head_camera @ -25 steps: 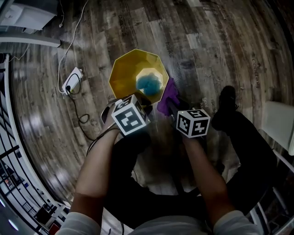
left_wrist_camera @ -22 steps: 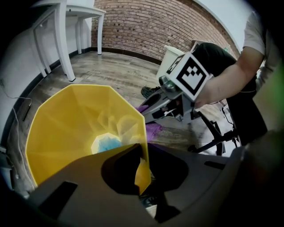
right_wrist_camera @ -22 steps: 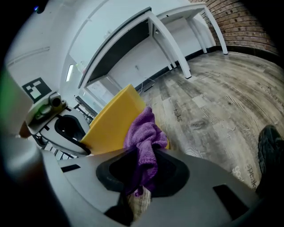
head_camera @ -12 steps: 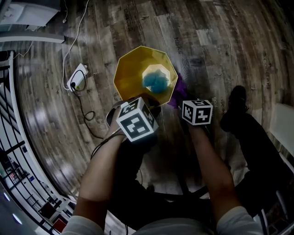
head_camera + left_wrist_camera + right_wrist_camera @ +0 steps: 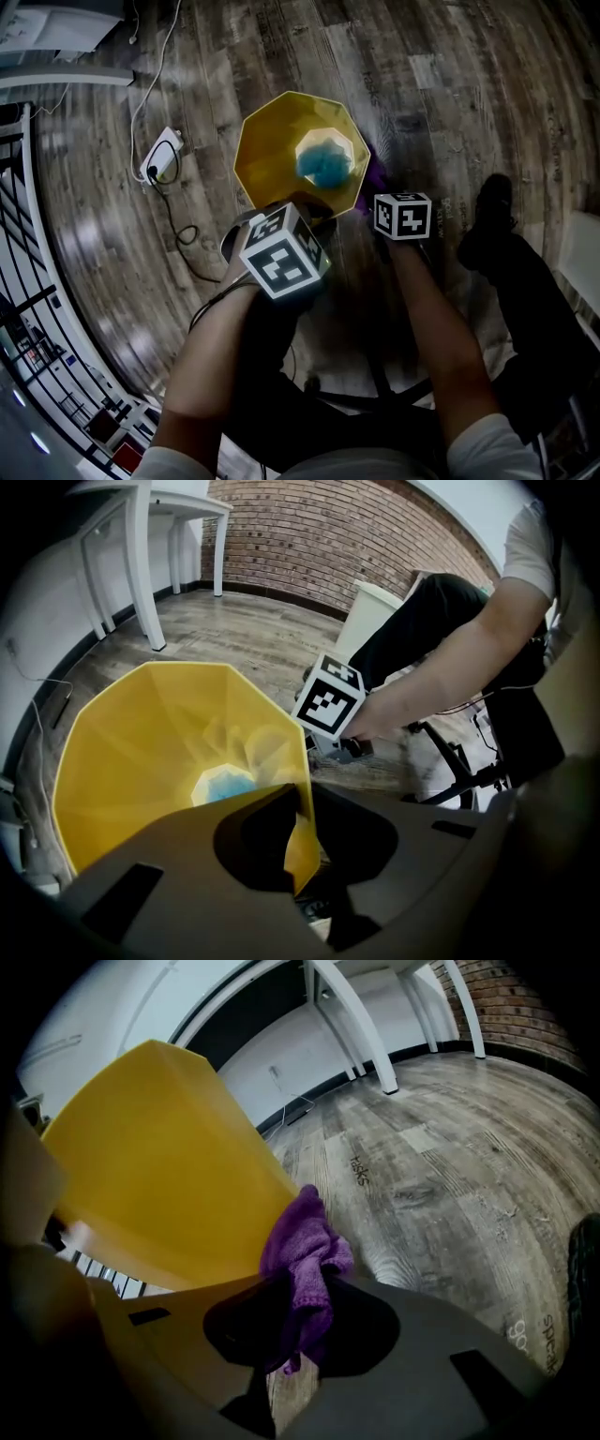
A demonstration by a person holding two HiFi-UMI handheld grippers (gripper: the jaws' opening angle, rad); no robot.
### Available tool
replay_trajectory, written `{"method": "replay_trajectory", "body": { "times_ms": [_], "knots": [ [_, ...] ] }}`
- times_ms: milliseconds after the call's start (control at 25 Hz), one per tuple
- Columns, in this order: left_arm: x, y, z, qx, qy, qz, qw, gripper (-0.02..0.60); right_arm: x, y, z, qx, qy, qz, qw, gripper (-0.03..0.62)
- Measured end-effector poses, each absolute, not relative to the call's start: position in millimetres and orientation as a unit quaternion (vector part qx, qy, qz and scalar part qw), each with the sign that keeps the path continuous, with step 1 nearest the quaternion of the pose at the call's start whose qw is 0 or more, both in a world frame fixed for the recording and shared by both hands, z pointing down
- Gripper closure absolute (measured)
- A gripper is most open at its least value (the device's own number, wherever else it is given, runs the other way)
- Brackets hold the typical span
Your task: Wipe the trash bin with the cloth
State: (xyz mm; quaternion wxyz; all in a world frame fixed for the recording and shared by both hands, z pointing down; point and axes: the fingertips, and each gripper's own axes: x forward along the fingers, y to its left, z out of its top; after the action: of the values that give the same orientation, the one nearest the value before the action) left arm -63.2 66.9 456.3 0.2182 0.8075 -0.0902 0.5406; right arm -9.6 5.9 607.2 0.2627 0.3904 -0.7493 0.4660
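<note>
Your right claw [image 5: 302, 1321] dropped lower beside the bin [image 5: 281, 155], clamped on the purple cloth [image 5: 305, 1255] touching its outer wall. Your left claw [image 5: 300, 832] pinched the rim; bin stood on floor [image 5: 450, 84].

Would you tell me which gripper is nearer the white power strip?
Left. The left gripper clamps the bin's near rim, closer to the power strip; the right gripper holds the cloth at the bin's opposite side.
</note>
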Motion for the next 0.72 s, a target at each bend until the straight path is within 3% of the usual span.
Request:
{"method": "replay_trajectory", "body": {
  "times_ms": [720],
  "knots": [
    [-63, 69, 458, 0.808, -0.119, 0.529, 0.231, 0.538, -21, -1, 691, 0.356, -0.726, 0.469, 0.356, 0.505]
  ]
}}
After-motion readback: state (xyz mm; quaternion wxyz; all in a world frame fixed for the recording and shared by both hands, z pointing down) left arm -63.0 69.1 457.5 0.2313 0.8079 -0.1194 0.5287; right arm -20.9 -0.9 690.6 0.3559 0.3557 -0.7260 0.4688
